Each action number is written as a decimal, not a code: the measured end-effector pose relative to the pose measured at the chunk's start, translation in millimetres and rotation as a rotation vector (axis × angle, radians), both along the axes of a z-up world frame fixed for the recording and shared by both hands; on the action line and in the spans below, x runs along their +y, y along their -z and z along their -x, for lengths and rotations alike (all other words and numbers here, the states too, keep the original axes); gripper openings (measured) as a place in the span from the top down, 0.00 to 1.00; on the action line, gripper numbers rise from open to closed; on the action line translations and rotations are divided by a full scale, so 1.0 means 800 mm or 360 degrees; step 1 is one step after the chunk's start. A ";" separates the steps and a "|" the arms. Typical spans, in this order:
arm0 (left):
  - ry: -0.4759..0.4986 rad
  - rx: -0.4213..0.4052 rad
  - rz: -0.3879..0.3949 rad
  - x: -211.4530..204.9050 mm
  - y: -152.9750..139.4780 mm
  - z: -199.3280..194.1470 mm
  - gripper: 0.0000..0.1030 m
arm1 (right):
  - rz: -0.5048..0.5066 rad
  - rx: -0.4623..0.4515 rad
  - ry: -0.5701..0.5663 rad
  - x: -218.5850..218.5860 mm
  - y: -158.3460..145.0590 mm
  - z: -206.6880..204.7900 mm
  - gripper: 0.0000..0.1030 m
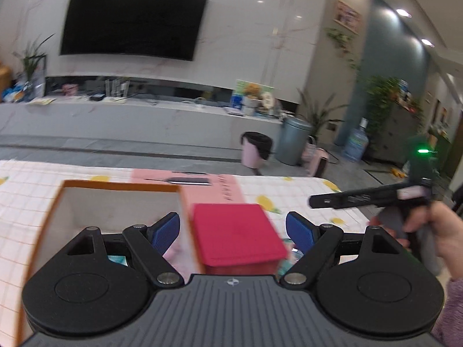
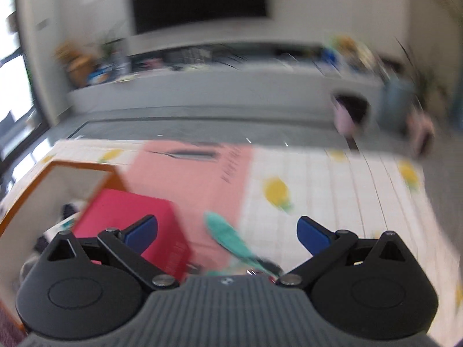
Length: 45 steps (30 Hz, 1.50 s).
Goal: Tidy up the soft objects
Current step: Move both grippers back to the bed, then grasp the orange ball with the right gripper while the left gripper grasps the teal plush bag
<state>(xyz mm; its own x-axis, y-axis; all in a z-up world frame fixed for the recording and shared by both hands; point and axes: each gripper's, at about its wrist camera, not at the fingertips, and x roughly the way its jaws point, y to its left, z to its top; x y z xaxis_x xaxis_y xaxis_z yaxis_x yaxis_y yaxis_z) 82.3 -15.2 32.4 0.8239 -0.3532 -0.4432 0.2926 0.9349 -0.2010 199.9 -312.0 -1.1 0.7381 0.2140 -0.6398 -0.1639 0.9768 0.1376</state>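
Observation:
An orange-rimmed open box stands on the table at the left; it also shows in the right wrist view, with dark and pale soft items inside. A red box stands right beside it, also seen in the right wrist view. A teal soft item lies on the pink mat. My left gripper is open, with the red box between its fingers. My right gripper is open and empty above the teal item; it also shows from the side in the left wrist view.
The table carries a white checked cloth with lemon prints. Beyond the far edge are a pink bin, a grey bin, a low TV bench and plants. The right wrist view is motion-blurred.

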 end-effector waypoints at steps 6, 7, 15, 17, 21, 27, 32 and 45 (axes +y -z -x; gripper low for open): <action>0.0184 0.0063 0.0023 -0.061 0.028 0.005 0.06 | -0.0230 0.0183 0.0312 -0.077 0.081 -0.024 0.03; 0.0196 0.0057 0.0001 -0.071 0.032 0.005 0.06 | -0.0221 0.0201 0.0317 -0.083 0.093 -0.030 0.05; 0.0382 -0.0037 -0.0244 -0.149 0.080 0.021 0.06 | -0.0101 0.0289 0.0310 -0.086 0.148 -0.055 0.15; 0.0403 -0.0026 -0.0290 -0.167 0.091 0.026 0.06 | -0.0073 0.0208 0.0326 -0.084 0.149 -0.055 0.16; 0.0400 0.0035 -0.0327 -0.200 0.114 0.025 0.06 | -0.0127 0.0201 0.0347 -0.094 0.159 -0.059 0.17; 0.0320 0.0023 -0.0474 -0.221 0.136 0.016 0.06 | -0.0118 0.0220 0.0452 -0.117 0.165 -0.056 0.36; 0.0242 0.0088 -0.0448 -0.218 0.138 0.011 0.06 | -0.0286 0.0213 0.0384 -0.143 0.159 -0.056 0.56; 0.0144 0.0153 -0.0486 -0.230 0.143 -0.032 0.06 | 0.0040 0.0498 0.0486 -0.157 0.137 -0.038 0.61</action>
<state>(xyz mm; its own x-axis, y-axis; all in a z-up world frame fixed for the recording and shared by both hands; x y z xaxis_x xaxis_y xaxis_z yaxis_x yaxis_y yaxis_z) 108.1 -199.0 -82.1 0.7445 -0.2621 -0.6141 0.3706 0.9272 0.0536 230.3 -437.3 -110.8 0.5350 -0.0024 -0.8448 0.1789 0.9776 0.1106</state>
